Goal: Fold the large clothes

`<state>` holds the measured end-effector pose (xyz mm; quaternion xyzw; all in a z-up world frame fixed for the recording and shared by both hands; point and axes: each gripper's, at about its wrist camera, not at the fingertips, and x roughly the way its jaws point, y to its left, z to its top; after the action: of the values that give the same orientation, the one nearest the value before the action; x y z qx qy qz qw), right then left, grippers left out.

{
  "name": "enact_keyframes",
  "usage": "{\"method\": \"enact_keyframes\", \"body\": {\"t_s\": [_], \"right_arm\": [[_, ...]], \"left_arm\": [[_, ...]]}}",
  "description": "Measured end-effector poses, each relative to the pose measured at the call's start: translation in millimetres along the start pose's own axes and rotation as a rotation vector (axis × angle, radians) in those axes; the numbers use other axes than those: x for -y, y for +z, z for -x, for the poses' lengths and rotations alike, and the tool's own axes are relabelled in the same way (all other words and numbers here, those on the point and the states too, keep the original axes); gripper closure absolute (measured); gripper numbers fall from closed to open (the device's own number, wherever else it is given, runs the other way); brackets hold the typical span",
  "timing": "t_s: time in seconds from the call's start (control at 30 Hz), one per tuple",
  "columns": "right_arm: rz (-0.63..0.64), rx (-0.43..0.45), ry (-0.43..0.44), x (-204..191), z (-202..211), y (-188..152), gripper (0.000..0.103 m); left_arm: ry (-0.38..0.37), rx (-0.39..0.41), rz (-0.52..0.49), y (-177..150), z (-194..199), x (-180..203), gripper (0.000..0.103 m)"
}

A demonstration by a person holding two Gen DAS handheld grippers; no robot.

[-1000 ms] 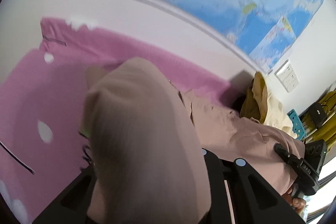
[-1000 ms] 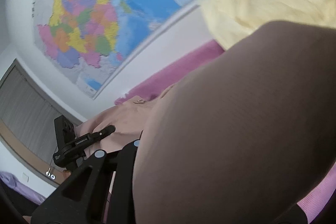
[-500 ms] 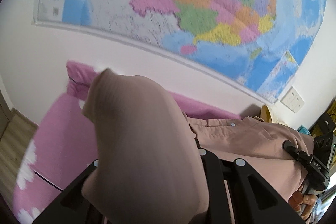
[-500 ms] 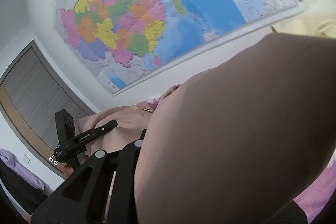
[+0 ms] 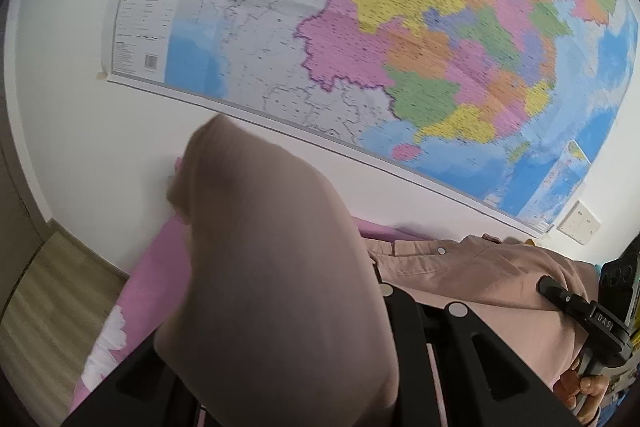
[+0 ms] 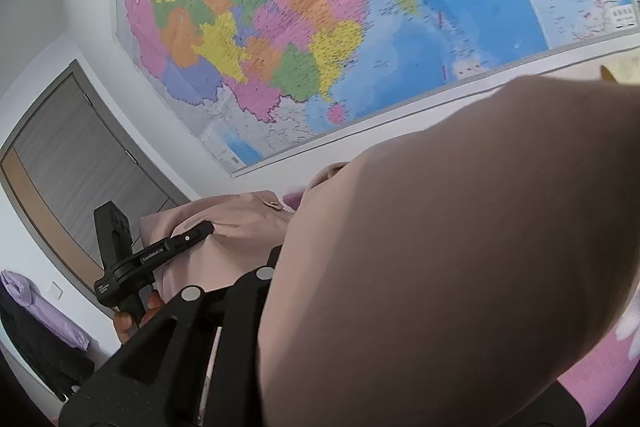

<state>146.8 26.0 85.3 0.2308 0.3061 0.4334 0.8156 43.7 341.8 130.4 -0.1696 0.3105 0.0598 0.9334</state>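
A dusty pink buttoned shirt (image 5: 460, 267) hangs lifted above the pink bed sheet (image 5: 160, 287). In the left wrist view a bulge of its cloth covers the jaws, with only the black fingers (image 5: 480, 347) showing at the bottom. At the right edge, my right gripper (image 5: 552, 287) is clamped on the shirt's far part, a hand below it. The right wrist view has the shirt (image 6: 440, 247) bulging over that gripper's jaws. My left gripper (image 6: 196, 231) is pinched on a shirt edge at the left. The fingertips in each gripper's own view are hidden by cloth.
A large coloured wall map (image 5: 400, 47) fills the wall behind the bed. Wood floor (image 5: 52, 299) lies left of the bed, and a wall socket (image 5: 578, 223) is at the right. A grey door (image 6: 80, 167), a yellow garment (image 6: 624, 67) and purple clothing (image 6: 24, 291) are nearby.
Both grippers have risen with the shirt held between them. Both views have tilted up: the map fills more of each frame and much less of the pink bed shows.
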Motion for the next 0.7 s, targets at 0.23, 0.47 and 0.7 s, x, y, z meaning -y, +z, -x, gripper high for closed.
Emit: {"method": "enact_keyframes", "body": {"t_s": [0.23,0.47,0.7], "right_arm": [[0.005,-0.023,0.021,-2.1,-17.4,3.1,0.088],[0.023,-0.033,0.046,-12.3,-49.2,10.5,0.088],[0.073,-0.017,0.071,-31.3,-92.2,17.3,0.088]], "left_arm": [[0.041,0.007,0.010,14.0,-2.8,-19.5,0.089],[0.110,0.039,0.032,36.1,-7.4,-48.7,0.089],[0.177,0.113,0.044,64.8,-17.9,-87.4,0.089]]}}
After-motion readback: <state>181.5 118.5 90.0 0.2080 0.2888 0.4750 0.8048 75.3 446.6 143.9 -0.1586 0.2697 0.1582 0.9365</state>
